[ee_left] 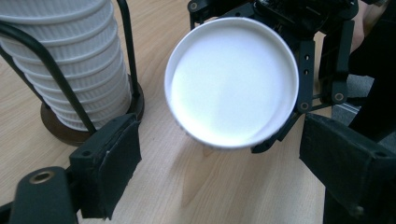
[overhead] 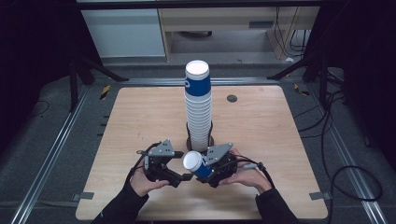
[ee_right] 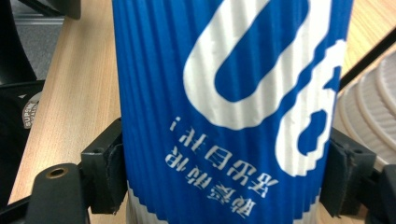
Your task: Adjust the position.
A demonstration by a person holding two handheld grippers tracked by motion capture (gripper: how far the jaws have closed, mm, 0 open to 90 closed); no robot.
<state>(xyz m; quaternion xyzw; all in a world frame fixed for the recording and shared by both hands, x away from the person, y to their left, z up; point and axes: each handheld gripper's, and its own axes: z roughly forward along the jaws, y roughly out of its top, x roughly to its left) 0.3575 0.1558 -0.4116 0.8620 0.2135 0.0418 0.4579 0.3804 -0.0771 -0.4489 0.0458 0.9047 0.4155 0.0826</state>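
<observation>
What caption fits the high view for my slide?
Right gripper holds a blue paper cup beside the open left gripper, before a tall cup stack.

Two sets of black hand-held tongs are seen in the high view, the left tongs (overhead: 186,177) and the right tongs (overhead: 198,176), each topped by a grey three-cornered plate dotted with small dark screws. Black cables are trailed from both bodies. Dark long sleeves (overhead: 122,208) are worn down to the wrists. In the left gripper view, black jaws faced with matte, blocky black pads (ee_left: 120,164) are shown, with a brass-coloured ring set into the near arm. Thin black link bars with round pivot screws are visible on the right tongs (ee_left: 261,93).
</observation>
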